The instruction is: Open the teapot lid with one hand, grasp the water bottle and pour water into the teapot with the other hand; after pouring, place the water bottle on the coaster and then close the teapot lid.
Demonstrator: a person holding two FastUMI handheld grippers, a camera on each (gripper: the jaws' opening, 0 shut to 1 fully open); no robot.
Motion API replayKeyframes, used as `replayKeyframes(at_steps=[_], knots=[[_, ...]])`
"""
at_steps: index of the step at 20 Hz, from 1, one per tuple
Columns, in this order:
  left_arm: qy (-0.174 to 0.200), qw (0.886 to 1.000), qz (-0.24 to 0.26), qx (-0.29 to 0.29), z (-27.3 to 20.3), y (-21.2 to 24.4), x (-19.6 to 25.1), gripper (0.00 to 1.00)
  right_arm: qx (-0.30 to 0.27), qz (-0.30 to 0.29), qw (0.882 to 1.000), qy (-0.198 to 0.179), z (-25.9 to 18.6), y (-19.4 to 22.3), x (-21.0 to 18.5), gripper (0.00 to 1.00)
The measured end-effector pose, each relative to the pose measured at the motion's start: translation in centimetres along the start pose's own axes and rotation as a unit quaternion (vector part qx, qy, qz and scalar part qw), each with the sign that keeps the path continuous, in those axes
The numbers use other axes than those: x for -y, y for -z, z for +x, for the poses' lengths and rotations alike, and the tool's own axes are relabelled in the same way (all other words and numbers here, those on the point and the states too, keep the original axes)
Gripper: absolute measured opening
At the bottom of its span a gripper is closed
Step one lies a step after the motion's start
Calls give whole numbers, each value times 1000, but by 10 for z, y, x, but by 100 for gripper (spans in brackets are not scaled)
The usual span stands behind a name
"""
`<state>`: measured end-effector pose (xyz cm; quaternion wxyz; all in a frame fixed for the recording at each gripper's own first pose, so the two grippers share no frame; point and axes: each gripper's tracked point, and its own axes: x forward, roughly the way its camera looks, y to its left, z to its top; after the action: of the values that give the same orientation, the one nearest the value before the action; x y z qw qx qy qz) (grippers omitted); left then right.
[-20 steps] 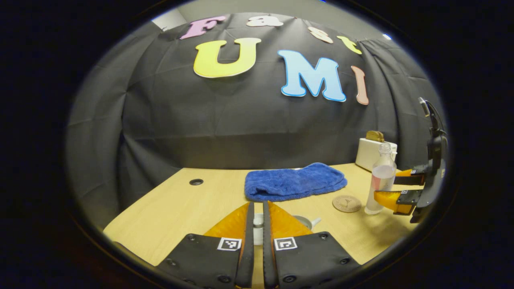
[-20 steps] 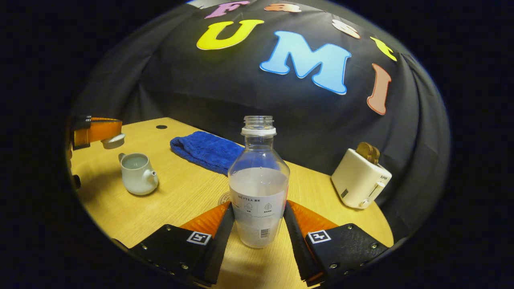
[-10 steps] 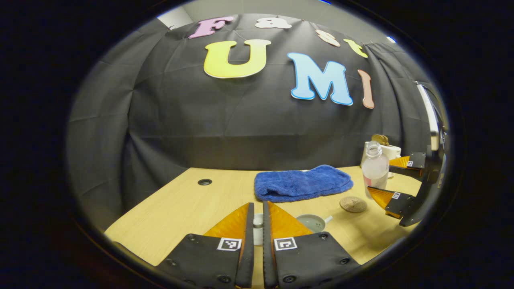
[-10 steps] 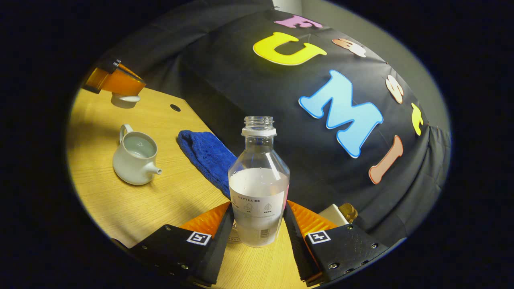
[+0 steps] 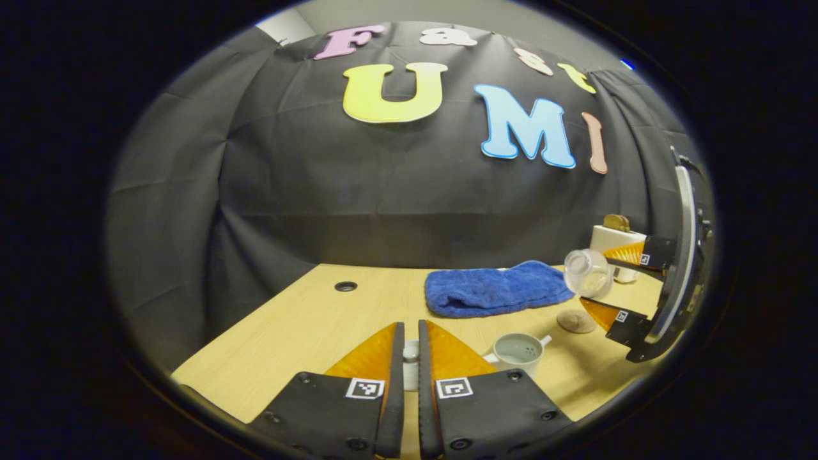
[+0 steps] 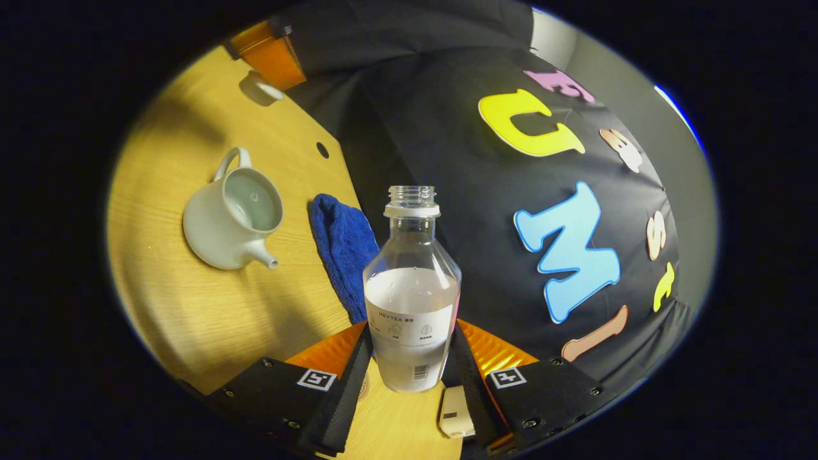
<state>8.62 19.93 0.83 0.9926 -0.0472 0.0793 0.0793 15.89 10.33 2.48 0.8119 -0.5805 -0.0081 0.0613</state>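
Note:
My left gripper [image 5: 410, 358] is shut on the small white teapot lid [image 5: 411, 372], held above the table. The white teapot [image 5: 516, 351] stands open just right of it, spout pointing right; in the right gripper view the teapot [image 6: 231, 218] lies at upper left with water inside. My right gripper [image 6: 412, 358] is shut on the clear uncapped water bottle [image 6: 412, 300], partly full. In the left gripper view the bottle [image 5: 586, 273] hangs tilted, mouth leaning toward the teapot, between the right gripper's fingers [image 5: 623, 284]. The round coaster [image 5: 576, 321] lies on the table under it.
A folded blue towel [image 5: 498, 296] lies behind the teapot on the wooden table [image 5: 300, 326]. A white toaster [image 5: 615, 243] stands at the far right by the cloth wall. A cable hole [image 5: 346, 286] sits at the back left.
The right gripper has lifted the bottle off the table, carried it left over the coaster and tilted it toward the teapot. The left gripper, still holding the lid, drifted slightly left.

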Motion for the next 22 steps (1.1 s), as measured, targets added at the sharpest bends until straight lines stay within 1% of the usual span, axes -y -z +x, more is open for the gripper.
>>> replayKeyframes(at_steps=[1,5,8,12,15,18,22], knots=[[-1,1000,1,0,-1,1,-1,17,4,-22,1000,1,-2,-2,2,72],[-2,1000,-3,-1,-1,2,-5,16,14,-85,996,-9,3,-3,-16,72],[-2,1000,0,-3,0,4,-5,17,23,-140,990,7,5,-7,-11,72],[-2,1000,-2,-3,-1,4,-6,17,36,-183,982,16,9,-14,-11,72],[-3,1000,0,-4,-1,5,-8,17,49,-229,972,31,6,-18,-6,72],[-2,1000,0,-5,0,5,-7,17,54,-253,965,28,8,-21,-4,72],[0,1000,-1,-8,1,7,-6,17,67,-298,951,37,13,-23,1,72]])
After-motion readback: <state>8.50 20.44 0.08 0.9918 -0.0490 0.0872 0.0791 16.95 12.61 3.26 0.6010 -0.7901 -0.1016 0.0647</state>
